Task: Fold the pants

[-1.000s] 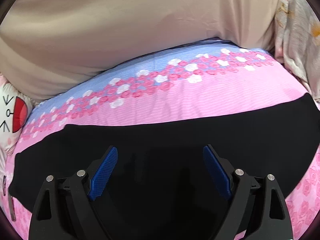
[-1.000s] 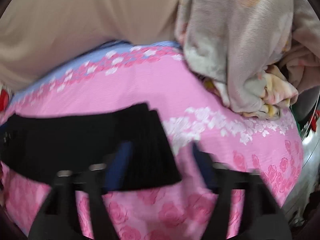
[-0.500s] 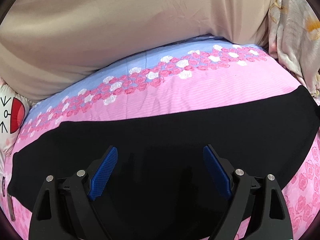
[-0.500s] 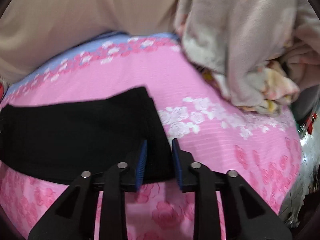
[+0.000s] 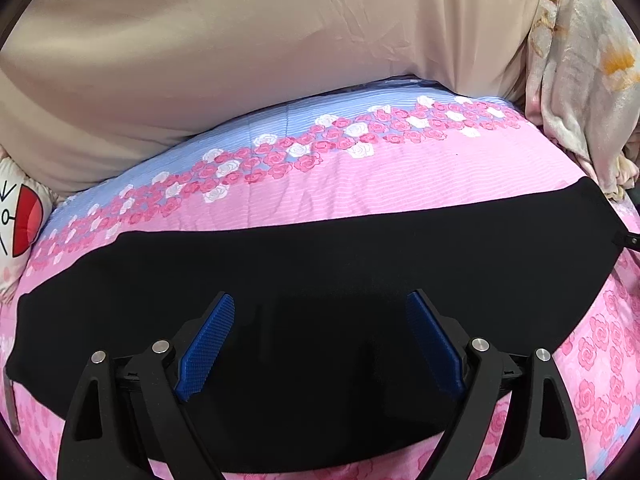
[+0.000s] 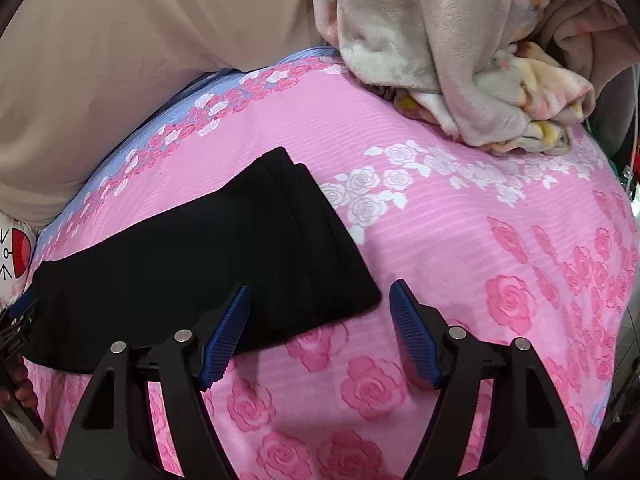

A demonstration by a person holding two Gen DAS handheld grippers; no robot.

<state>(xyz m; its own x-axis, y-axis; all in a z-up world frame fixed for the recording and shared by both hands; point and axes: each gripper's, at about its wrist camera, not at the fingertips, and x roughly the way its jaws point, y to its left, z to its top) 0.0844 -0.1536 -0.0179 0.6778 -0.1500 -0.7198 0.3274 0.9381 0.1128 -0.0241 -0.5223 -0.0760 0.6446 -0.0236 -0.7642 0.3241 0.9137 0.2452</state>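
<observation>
Black pants point(image 5: 320, 264) lie flat in a long band across the pink rose-print bedsheet point(image 5: 400, 184). In the right wrist view the pants point(image 6: 208, 256) end in a folded double-layered edge near the middle. My left gripper point(image 5: 320, 340) is open above the pants' middle, its blue pads point(image 5: 208, 344) apart, holding nothing. My right gripper point(image 6: 320, 332) is open just off the near corner of the pants' right end, over the sheet point(image 6: 480, 240), holding nothing.
A beige fabric wall or headboard cover point(image 5: 260, 48) rises behind the bed. A crumpled pale floral blanket point(image 6: 460, 48) is heaped at the back right. A white cartoon pillow point(image 5: 20, 220) lies at the far left. The bed edge drops off at right point(image 6: 624, 240).
My right gripper was nearly shut at the pants' right end half a second ago; it has opened and let go. The left gripper stayed open and shifted slightly over the pants.
</observation>
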